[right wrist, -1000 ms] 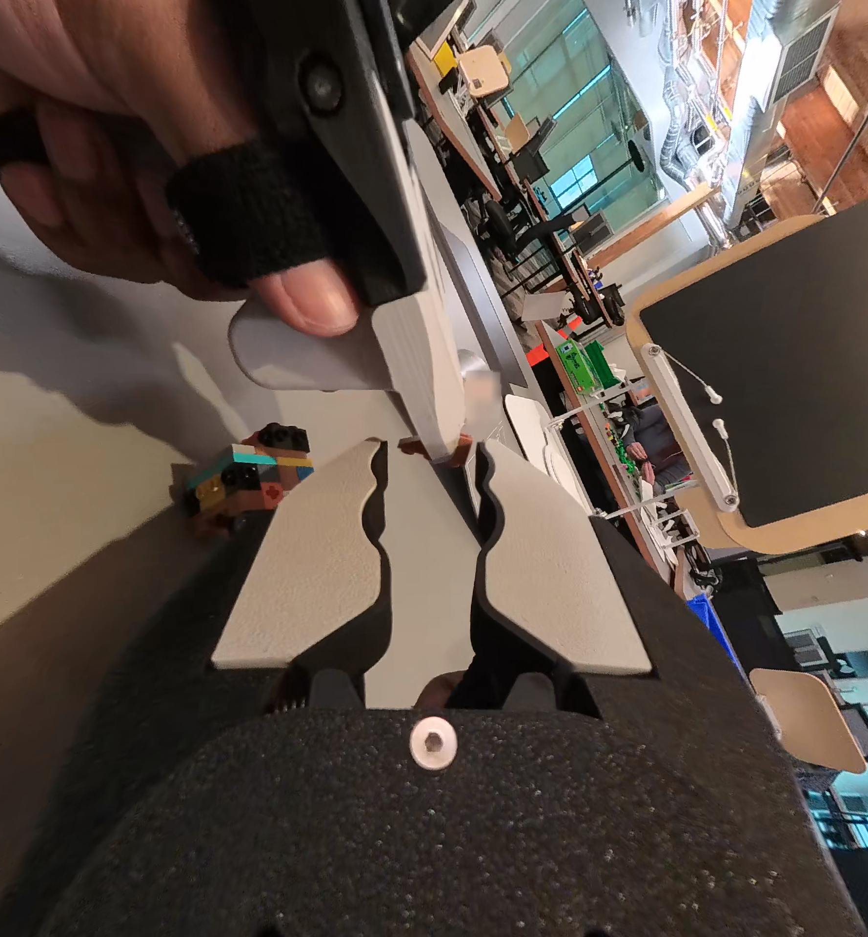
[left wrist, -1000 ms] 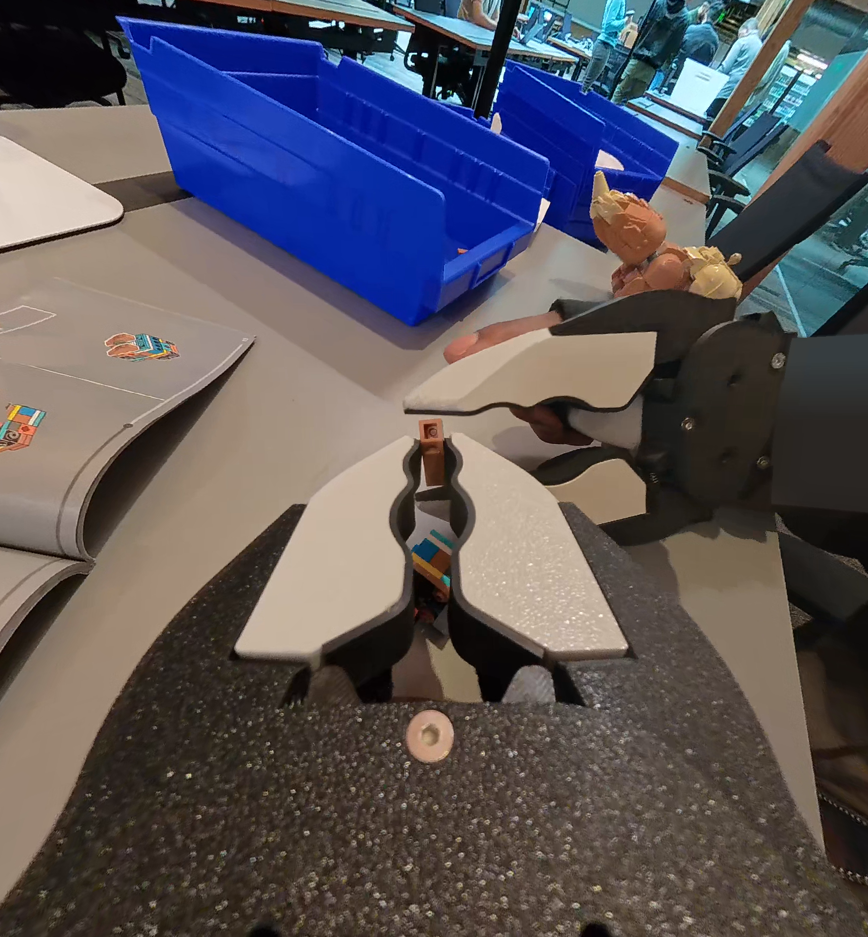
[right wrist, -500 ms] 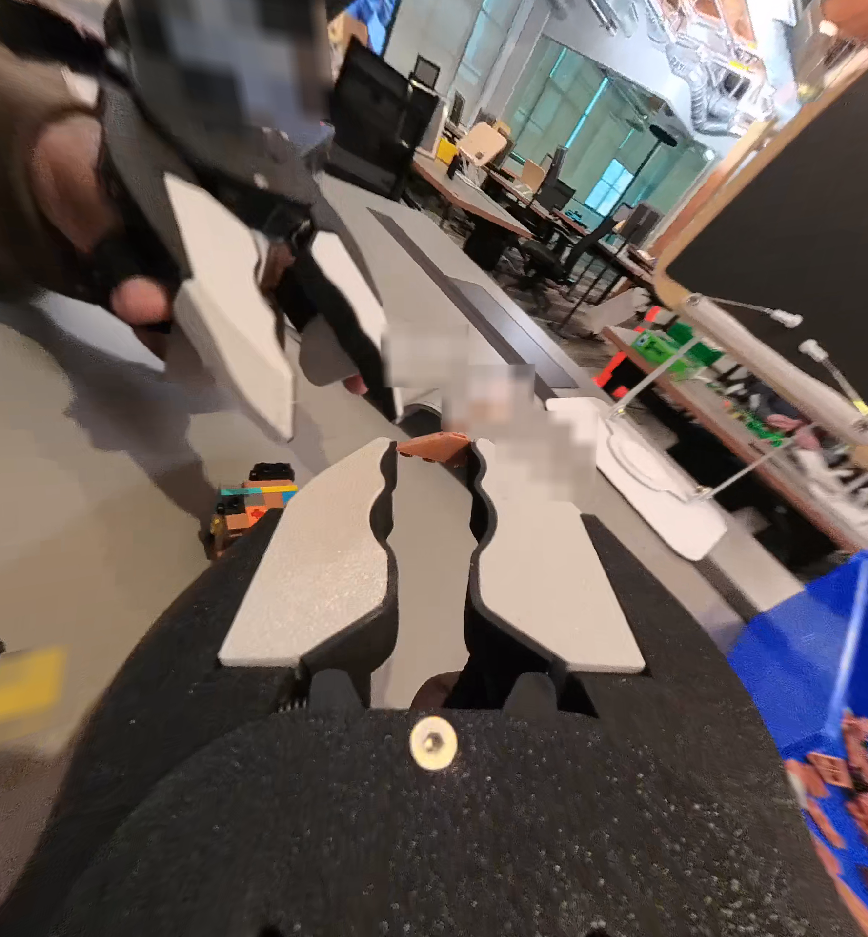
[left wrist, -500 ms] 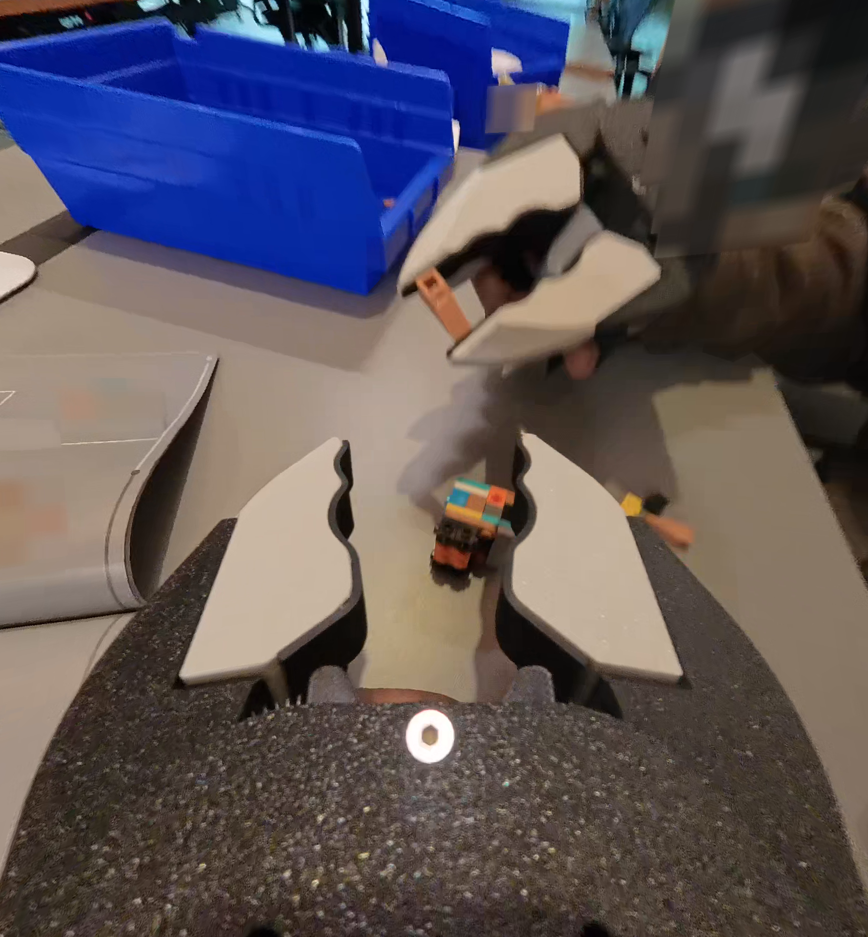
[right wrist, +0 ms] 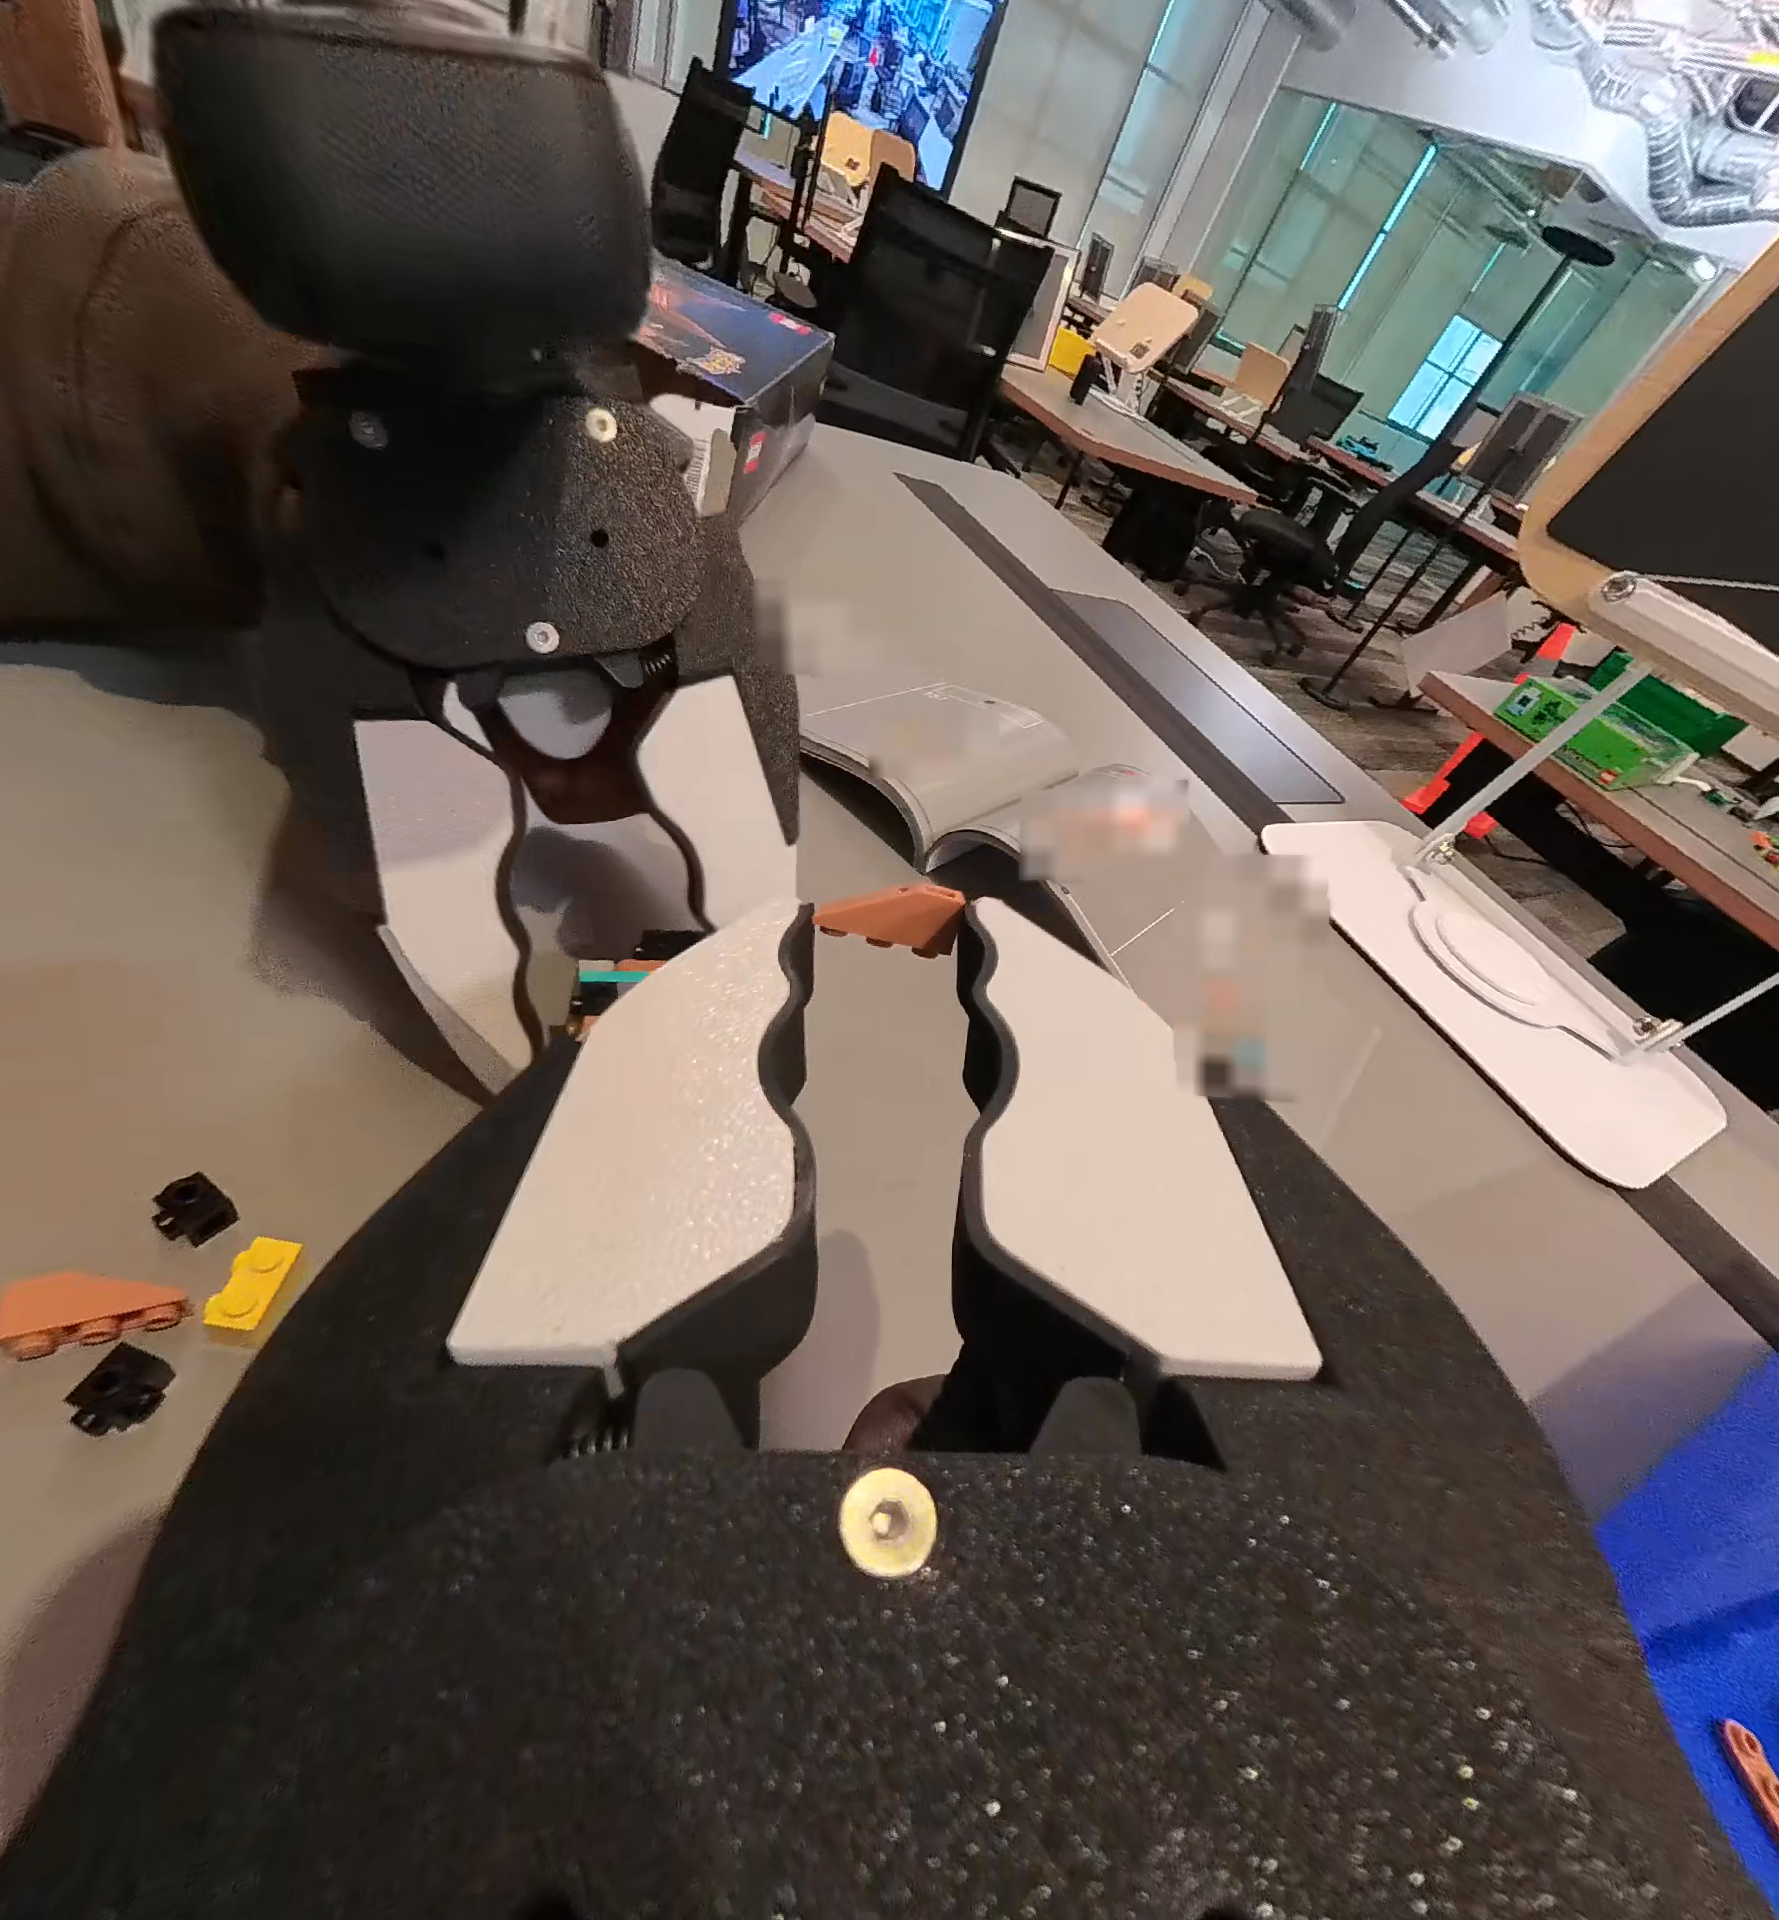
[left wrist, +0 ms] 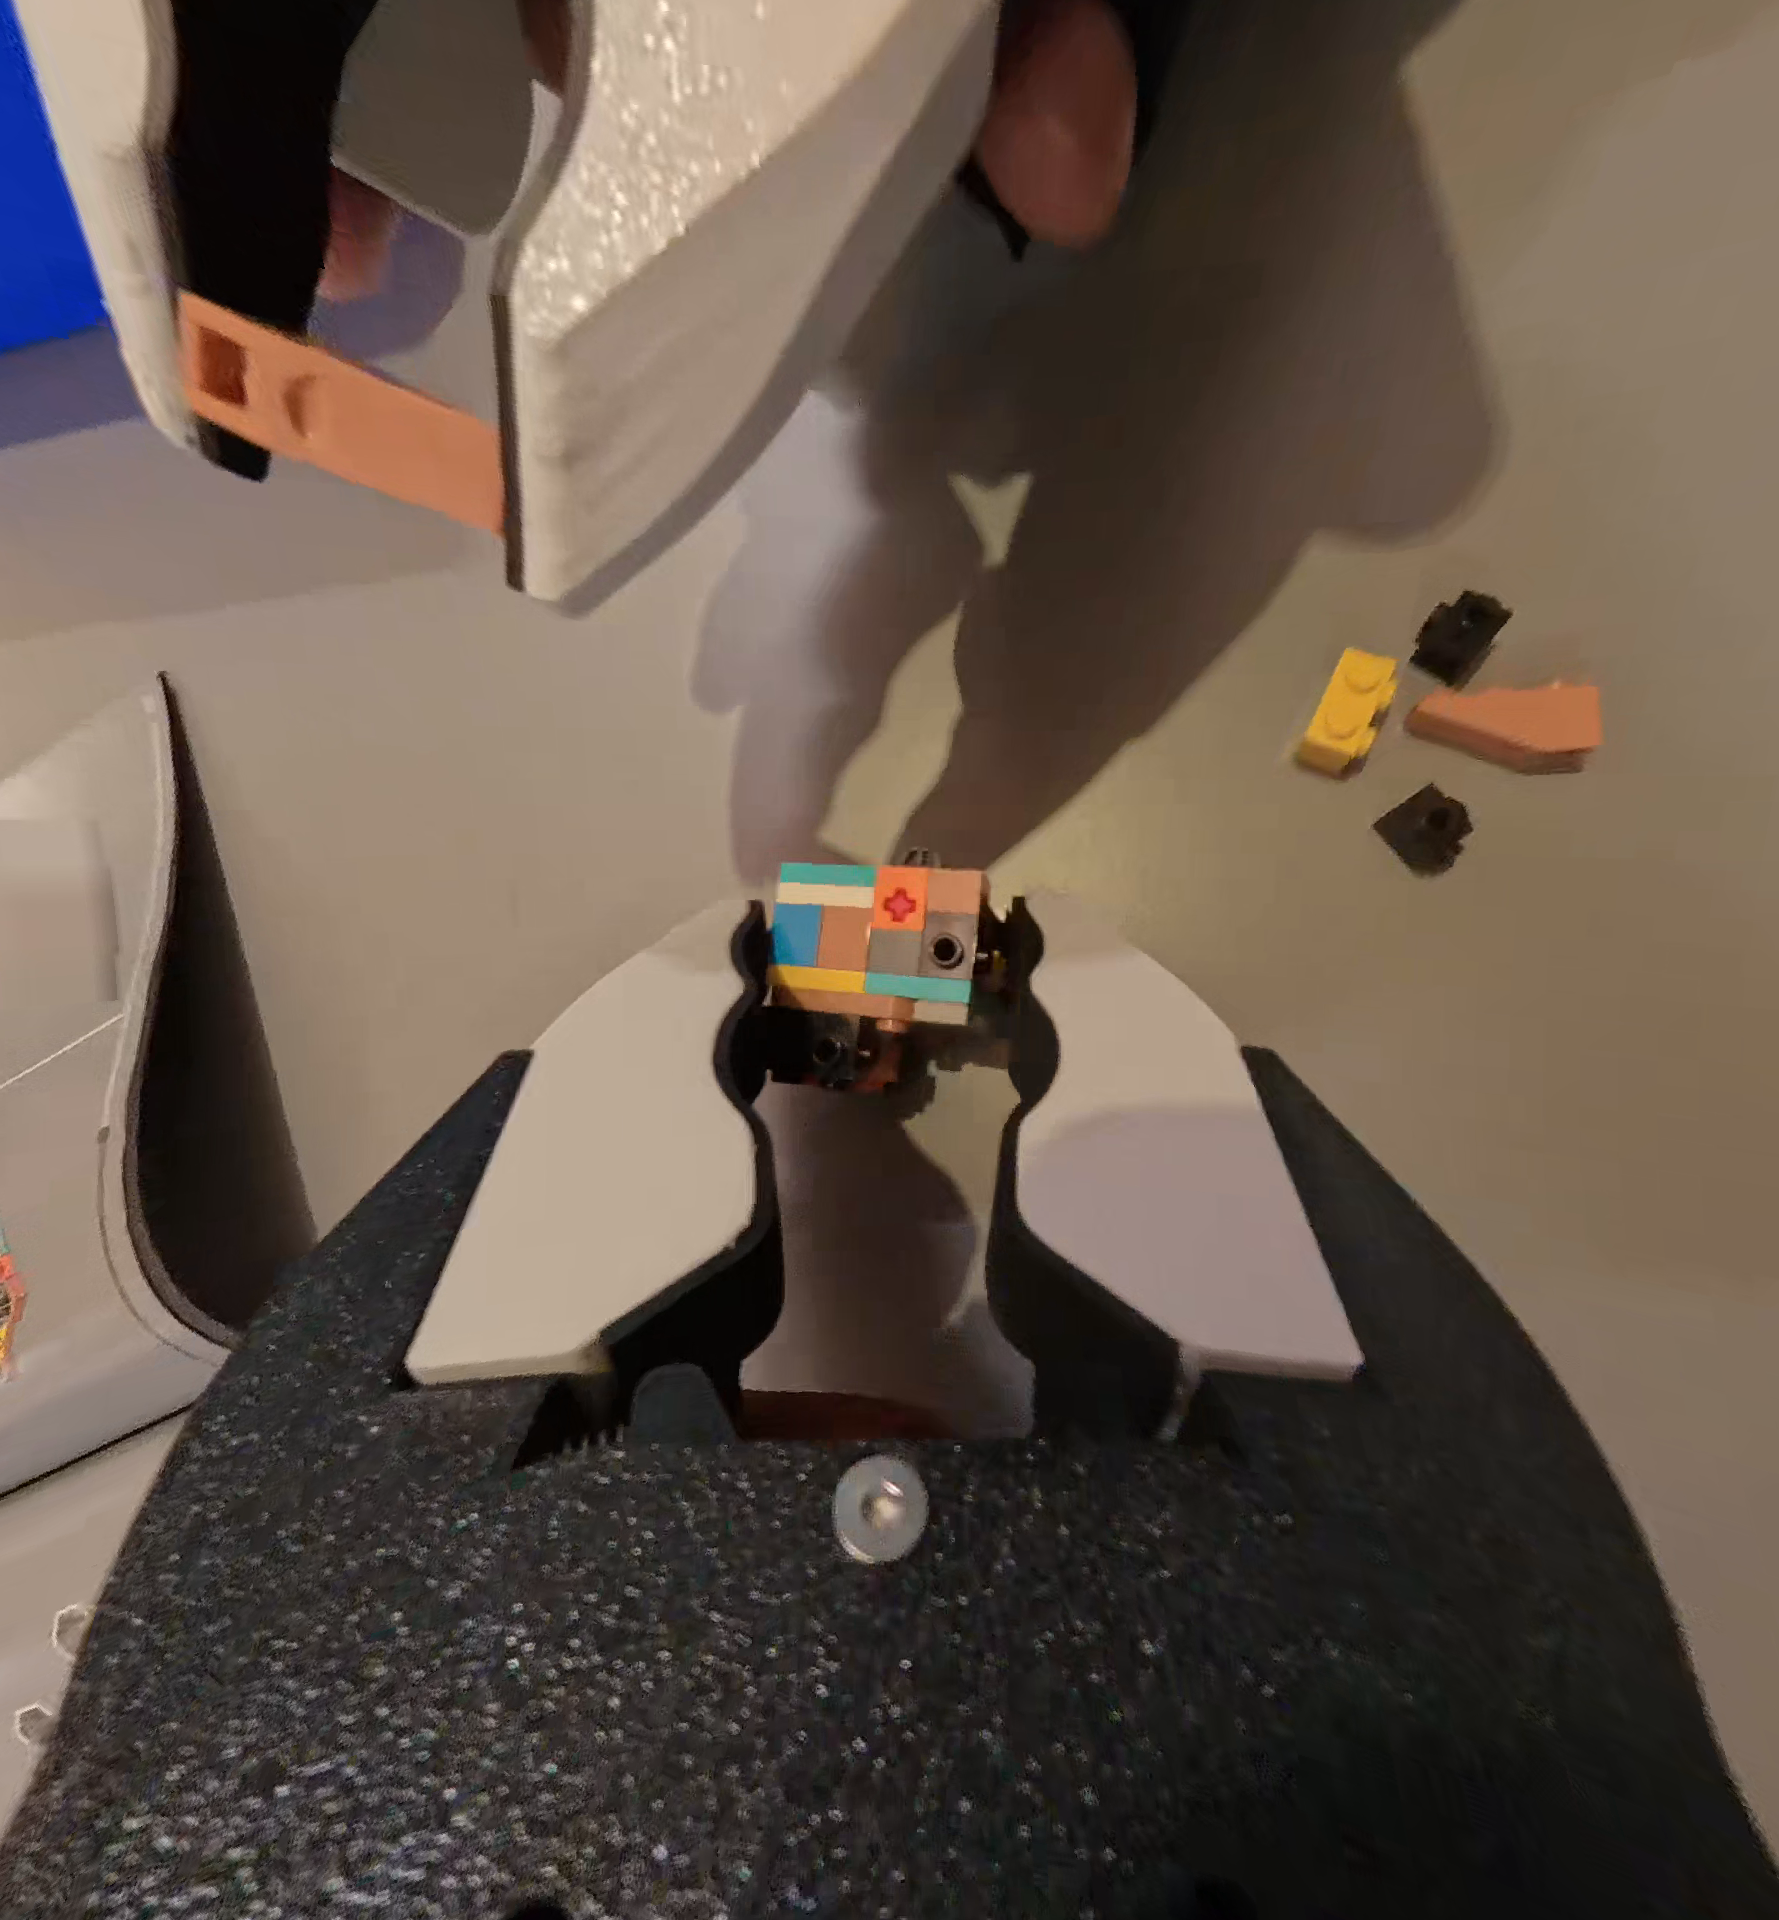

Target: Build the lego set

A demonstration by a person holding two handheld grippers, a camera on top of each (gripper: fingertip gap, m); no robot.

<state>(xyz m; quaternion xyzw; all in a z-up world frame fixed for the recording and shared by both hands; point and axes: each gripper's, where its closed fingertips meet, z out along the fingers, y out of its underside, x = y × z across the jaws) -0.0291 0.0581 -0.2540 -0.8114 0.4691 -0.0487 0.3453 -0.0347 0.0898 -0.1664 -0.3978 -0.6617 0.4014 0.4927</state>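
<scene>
On the grey table (left wrist: 1487,1039), left gripper (left wrist: 880,940) clasps the multicoloured block (left wrist: 874,940)

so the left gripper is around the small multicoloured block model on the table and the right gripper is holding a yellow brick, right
Not quite. The right gripper is shut on a flat brown wedge-shaped plate, as the right wrist view shows; the small yellow brick lies loose on the grey table. The rest holds: the left gripper is around the small multicoloured block model.

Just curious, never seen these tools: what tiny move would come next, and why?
Probably bring the right gripper with its brown wedge plate down toward the multicoloured lego block. The left gripper grips that block on the table, while the plate hangs apart from it.
</scene>
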